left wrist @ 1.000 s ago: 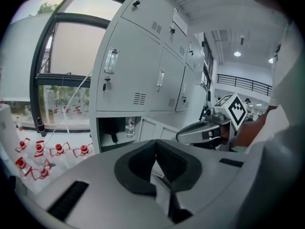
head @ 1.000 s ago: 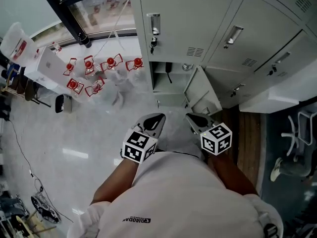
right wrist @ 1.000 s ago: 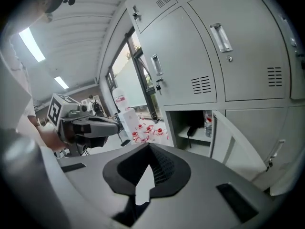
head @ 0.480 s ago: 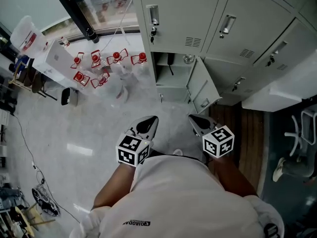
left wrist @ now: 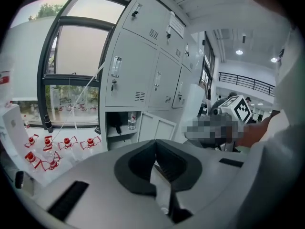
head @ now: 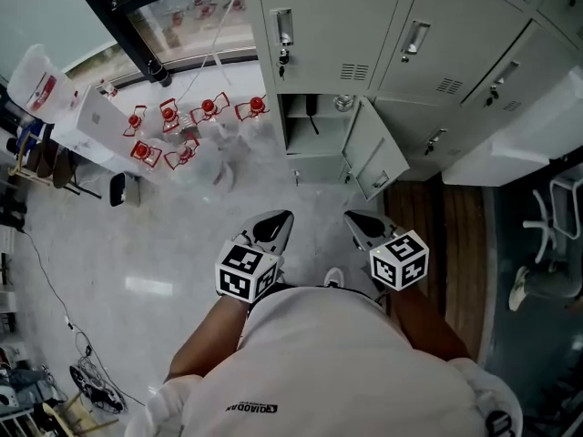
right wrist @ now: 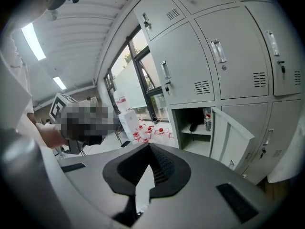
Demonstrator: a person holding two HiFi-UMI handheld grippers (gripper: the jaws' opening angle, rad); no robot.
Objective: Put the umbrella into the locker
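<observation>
We get bright daylight through the window, with a glare patch on the floor. Both gripper views bulge fisheye-fashion, their corners black; ceiling strips glow overexposed.

1. Head view: high up, faces steeply down; open locker ahead, not near.
2. Left gripper view: low, faces fwd twd open locker.
3. Right gripper view: same, further right; all 3 share open locker.

Open locker, door at its right, left gripper, right gripper — side by side
</observation>
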